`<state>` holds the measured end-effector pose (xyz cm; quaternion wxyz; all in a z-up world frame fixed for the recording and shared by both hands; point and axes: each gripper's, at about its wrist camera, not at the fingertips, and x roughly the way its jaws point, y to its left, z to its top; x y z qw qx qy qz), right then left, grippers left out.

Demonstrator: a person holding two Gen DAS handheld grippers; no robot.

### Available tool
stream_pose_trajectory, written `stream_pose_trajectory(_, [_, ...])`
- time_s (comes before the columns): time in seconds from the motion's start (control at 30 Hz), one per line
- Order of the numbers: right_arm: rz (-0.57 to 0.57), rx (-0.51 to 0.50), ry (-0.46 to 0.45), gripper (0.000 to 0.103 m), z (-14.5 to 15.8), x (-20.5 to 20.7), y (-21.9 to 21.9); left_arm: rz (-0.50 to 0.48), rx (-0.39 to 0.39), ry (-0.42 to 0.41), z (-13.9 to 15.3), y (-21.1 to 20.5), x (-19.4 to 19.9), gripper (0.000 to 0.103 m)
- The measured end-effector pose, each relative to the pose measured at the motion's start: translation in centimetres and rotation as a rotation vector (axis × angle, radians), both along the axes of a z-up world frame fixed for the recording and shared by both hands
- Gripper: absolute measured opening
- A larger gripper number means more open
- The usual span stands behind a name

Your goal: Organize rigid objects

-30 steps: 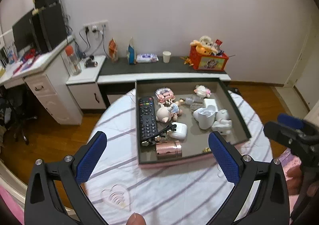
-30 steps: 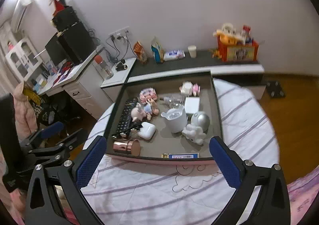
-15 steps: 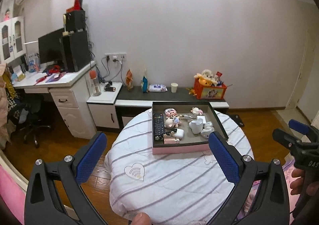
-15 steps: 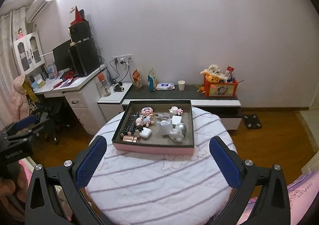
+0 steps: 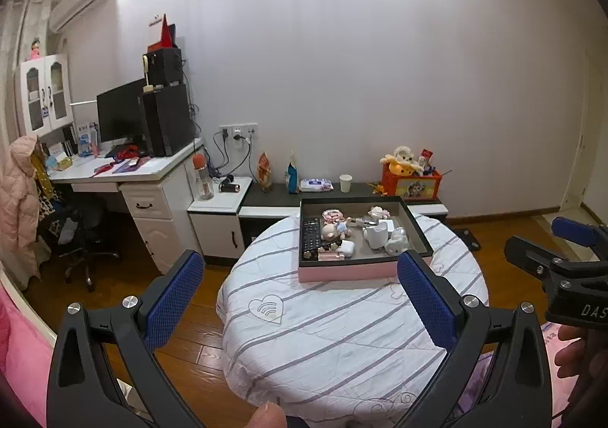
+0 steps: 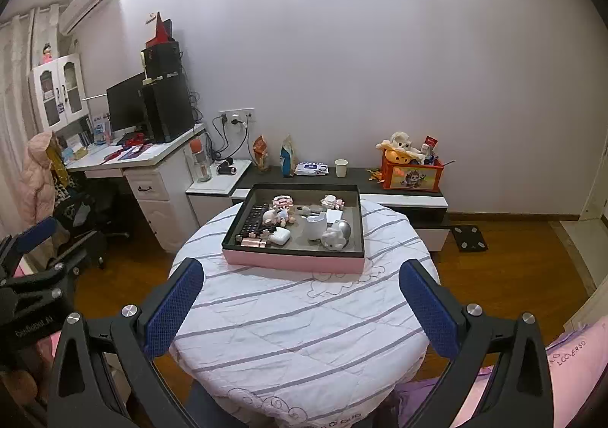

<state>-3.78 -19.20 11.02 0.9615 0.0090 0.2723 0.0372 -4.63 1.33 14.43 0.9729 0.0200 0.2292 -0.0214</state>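
I have pulled both my left gripper (image 5: 300, 287) and right gripper (image 6: 300, 295) far back from the tray (image 6: 292, 261) on the surface (image 6: 304, 333), jaws apart and empty, so I judge the organizing finished.

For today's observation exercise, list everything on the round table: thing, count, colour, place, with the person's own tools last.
Table: one, round, white cloth with grey stripes, room centre.
Tray: one, pink wall, dark inside, far half of table.
Remote control: one, black, tray's left side.
Earbud case: one, white, tray's near middle.
Cup: one, white, tray centre.
Figurines: several, pink and white; exact count unclear.
Left gripper: one, black with blue pads, open, empty.
Right gripper: one, same colours, open, empty.
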Motion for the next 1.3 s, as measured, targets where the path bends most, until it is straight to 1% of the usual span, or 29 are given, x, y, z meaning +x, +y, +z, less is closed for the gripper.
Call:
stream_pose_trajectory(0.33, [-0.001, 0.009, -0.01, 0.103, -0.2, -0.9, 0.2, 0.048, -0.041, -0.002, -0.8, 0.5, -0.9, 0.103])
stream_pose_trajectory(0.5, [-0.01, 0.009, -0.019, 0.103, -0.5, -1.3, 0.5, 0.066, -0.038, -0.012, -1.5, 0.3, -1.6, 0.103])
stream_pose_trajectory(0.63, [-0.005, -0.009, -0.02, 0.103, -0.8, -1.4, 1.1, 0.065, -0.034, -0.007, -2.0, 0.3, -1.6, 0.103])
stream_pose_trajectory(0.9, [0.004, -0.019, -0.009, 0.103, -1.4, -1.4, 1.9, 0.075, -0.064, -0.006, -2.4, 0.9, -1.8, 0.103])
stream_pose_trajectory(1.03, [0.003, -0.017, -0.006, 0.103, -1.5, -1.3, 1.8, 0.087, -0.061, -0.019, -2.5, 0.9, -1.8, 0.103])
stream_pose_trajectory(1.1, [0.001, -0.016, -0.004, 0.103, -1.5, -1.3, 1.8, 0.075, -0.062, -0.017, -2.5, 0.7, -1.7, 0.103])
stream_pose_trajectory(1.17, [-0.001, -0.014, -0.001, 0.103, -1.6, -1.1, 1.8, 0.056, -0.067, 0.004, -2.7, 0.6, -1.3, 0.103])
stream_pose_trajectory(1.3, [-0.004, -0.014, 0.001, 0.103, -1.6, -1.1, 1.7, 0.045, -0.051, 0.027, -3.1, 0.0, -0.8, 0.103])
